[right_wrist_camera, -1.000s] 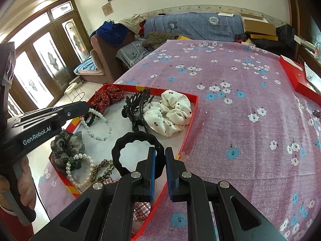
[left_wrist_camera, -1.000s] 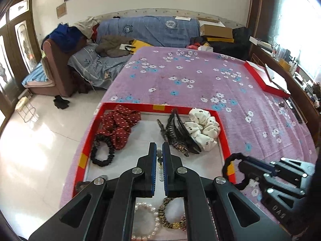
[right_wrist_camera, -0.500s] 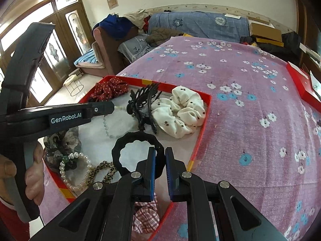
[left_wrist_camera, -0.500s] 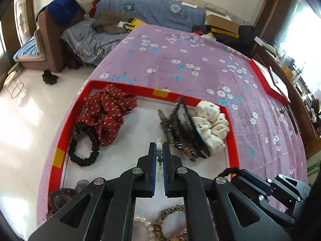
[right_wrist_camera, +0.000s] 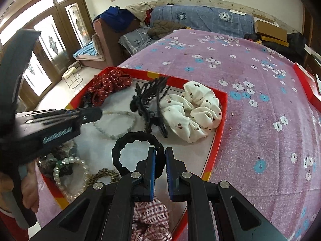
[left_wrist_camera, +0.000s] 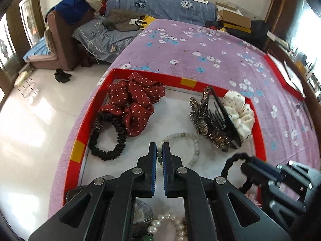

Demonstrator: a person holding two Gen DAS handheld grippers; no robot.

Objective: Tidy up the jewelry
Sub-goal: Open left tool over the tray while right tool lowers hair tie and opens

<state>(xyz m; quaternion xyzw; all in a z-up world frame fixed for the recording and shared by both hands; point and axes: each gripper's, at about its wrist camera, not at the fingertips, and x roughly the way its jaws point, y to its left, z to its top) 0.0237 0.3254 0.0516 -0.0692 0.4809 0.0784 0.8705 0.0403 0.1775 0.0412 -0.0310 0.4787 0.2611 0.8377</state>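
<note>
A red-rimmed tray (left_wrist_camera: 188, 82) (right_wrist_camera: 218, 132) lies on the purple flowered bed. My left gripper (left_wrist_camera: 159, 147) is shut on a pale green bead bracelet (left_wrist_camera: 188, 135), whose loop rests on the tray floor (right_wrist_camera: 112, 134). My right gripper (right_wrist_camera: 159, 151) is shut on a black wavy hair tie (right_wrist_camera: 128, 140) and holds it over the tray's near right part; it also shows in the left wrist view (left_wrist_camera: 233, 160). The left gripper (right_wrist_camera: 94, 113) shows at the left in the right wrist view.
In the tray lie a red dotted scrunchie (left_wrist_camera: 132, 102), a black scrunchie (left_wrist_camera: 108, 140), dark hair claws (left_wrist_camera: 212, 122), a white scrunchie (right_wrist_camera: 192, 110), a pearl bracelet (right_wrist_camera: 80, 164), a leopard band (right_wrist_camera: 104, 175) and checked cloth (right_wrist_camera: 150, 219). A red box (left_wrist_camera: 284, 78) lies far right.
My left gripper has moved forward and down into the tray, and the bead bracelet now lies spread ahead of its tips. My right gripper holds the black hair tie almost unmoved.
</note>
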